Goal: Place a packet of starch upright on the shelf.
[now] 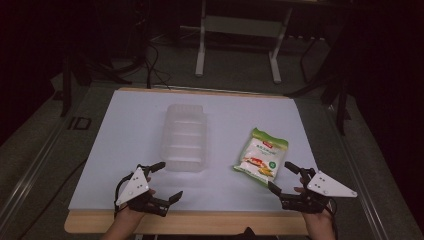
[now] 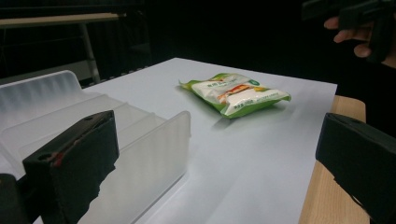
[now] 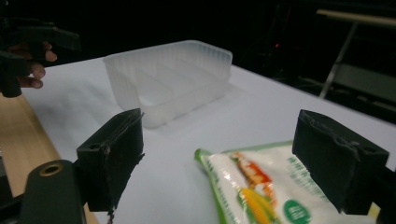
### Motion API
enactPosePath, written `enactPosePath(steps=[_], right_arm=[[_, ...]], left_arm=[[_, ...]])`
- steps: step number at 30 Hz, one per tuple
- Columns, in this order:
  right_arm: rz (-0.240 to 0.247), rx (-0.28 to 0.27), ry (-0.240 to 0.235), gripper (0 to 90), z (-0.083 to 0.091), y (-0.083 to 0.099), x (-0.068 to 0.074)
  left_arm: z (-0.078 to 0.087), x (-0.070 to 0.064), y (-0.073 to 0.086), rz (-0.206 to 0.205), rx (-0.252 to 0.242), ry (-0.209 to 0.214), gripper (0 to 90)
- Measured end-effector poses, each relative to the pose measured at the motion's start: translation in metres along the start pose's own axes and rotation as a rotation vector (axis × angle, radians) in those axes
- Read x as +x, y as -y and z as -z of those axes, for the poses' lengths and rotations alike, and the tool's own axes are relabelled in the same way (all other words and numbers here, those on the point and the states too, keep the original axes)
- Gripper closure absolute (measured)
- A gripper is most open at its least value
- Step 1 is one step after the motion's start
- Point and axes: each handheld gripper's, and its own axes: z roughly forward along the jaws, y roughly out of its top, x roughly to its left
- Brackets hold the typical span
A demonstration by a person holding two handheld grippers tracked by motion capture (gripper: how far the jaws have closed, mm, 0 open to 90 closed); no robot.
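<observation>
nothing done yet, by my read — bag (image 1: 261, 156) lies flat on the white sheet (image 1: 125, 150), right of the tray (image 1: 185, 144) and apart from it, untouched. tray holds nothing. my guess: bag goes into tray, so grasp, carry and drop are all left.

my right gripper (image 1: 282, 175) sits at the near edge just beside the bag, jaws spread wide, pointed at its near corner — gripping nothing. my left gripper (image 1: 167, 181) sits low by the tray's near end, jaws also wide apart, clear of the wall. both hands rest near the table's (image 1: 200, 222) wooden lip.
</observation>
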Motion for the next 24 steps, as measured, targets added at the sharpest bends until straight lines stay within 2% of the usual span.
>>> enactPosePath(steps=[2, 3, 5, 16, 19, 23, 24], right_arm=[[-0.003, -0.001, 0.002, 14.2, 0.003, -0.006, -0.002], [-0.026, -0.013, -0.007, 13.7, 0.006, -0.012, -0.004], [-0.042, -0.024, -0.016, 12.6, 0.007, -0.017, -0.007], [-0.017, -0.028, -0.021, 9.5, 0.009, -0.046, -0.024], [-0.002, -0.036, 0.003, 9.4, 0.007, -0.052, -0.029], [-0.007, -0.063, 0.001, 9.5, 0.002, -0.058, -0.039], [-0.008, -0.068, 0.017, 9.5, 0.0, -0.06, -0.042]], left_arm=[[-0.001, 0.0, 0.0, -0.001, 0.003, 0.0, 0.0], [-0.001, -0.001, 0.0, -0.004, 0.005, 0.004, 0.0], [-0.002, -0.001, 0.0, -0.004, 0.006, 0.005, 0.0], [-0.003, -0.002, 0.0, -0.006, 0.013, 0.014, 0.0], [-0.002, -0.002, 0.0, -0.009, 0.015, 0.014, 0.0], [-0.002, -0.002, 0.0, -0.005, 0.019, 0.014, 0.0], [-0.002, -0.002, 0.0, -0.005, 0.018, 0.014, 0.0]])
